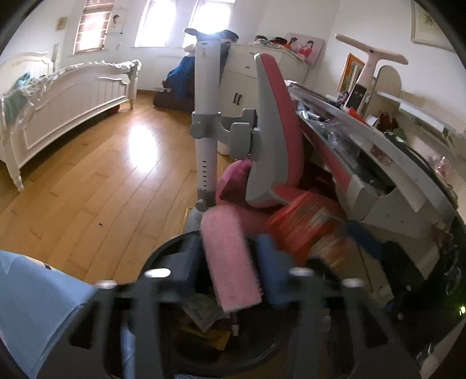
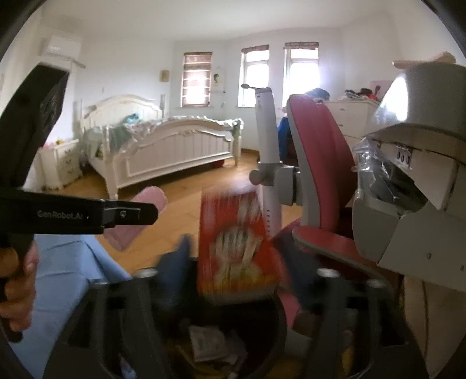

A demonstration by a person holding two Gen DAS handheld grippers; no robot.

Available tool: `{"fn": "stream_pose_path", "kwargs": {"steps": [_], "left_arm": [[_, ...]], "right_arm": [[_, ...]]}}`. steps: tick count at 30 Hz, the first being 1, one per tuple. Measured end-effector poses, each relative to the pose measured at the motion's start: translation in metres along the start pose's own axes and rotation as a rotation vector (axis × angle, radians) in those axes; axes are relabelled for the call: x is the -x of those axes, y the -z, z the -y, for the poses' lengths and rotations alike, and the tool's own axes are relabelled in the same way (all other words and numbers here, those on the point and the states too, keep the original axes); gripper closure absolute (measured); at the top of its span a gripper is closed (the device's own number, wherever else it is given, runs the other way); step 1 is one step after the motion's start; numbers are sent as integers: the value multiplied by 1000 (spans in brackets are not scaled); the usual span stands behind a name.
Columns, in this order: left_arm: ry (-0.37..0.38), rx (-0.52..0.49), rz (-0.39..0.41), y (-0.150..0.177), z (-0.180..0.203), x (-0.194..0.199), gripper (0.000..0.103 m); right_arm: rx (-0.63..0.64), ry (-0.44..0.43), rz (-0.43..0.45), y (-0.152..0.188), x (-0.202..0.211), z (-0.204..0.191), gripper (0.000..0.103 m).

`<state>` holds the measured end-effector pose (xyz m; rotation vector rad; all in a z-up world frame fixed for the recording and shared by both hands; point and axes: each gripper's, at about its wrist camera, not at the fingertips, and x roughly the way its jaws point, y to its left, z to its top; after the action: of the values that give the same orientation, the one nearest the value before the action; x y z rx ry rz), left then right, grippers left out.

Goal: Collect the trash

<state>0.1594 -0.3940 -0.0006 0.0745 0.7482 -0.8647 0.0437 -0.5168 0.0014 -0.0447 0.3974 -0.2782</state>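
Hovering the left gripper above a black bin, keeping its fingers spread wide. Flanking a pink spongy block with the blue pads, the block tilting between them over the bin's mouth, but not clamping it so far as can be made out.

Hovering the right gripper over the same bin, just beside the left one, also with its fingers parted wide. Framing a red snack box between them, the box standing upright and showing blurred, not visibly pinching it.

Looking down into the bin and seeing crumpled paper and other scraps already lying at the bottom.

Gripping the left tool's handle with a bare hand, close above a pale blue cloth.

Facing, just behind the bin, a red and grey chair, tucked against a cluttered grey desk to the right.

Looking farther across a shiny wooden floor to a white bed, with bright windows glowing in the far wall.
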Motion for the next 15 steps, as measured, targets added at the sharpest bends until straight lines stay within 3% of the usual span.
{"fn": "stream_pose_path", "kwargs": {"steps": [1,3,8,15], "left_arm": [[-15,-1,28,0,0,4,12],[-12,-8,72,1,-1,13,11],[-13,29,86,4,-11,33,11],[-88,63,141,17,-22,90,6]], "right_arm": [[14,8,7,0,0,-2,17],[41,18,6,3,-1,-5,17],[32,-15,-15,9,8,-10,17],[-26,-120,-35,4,30,-25,11]]}}
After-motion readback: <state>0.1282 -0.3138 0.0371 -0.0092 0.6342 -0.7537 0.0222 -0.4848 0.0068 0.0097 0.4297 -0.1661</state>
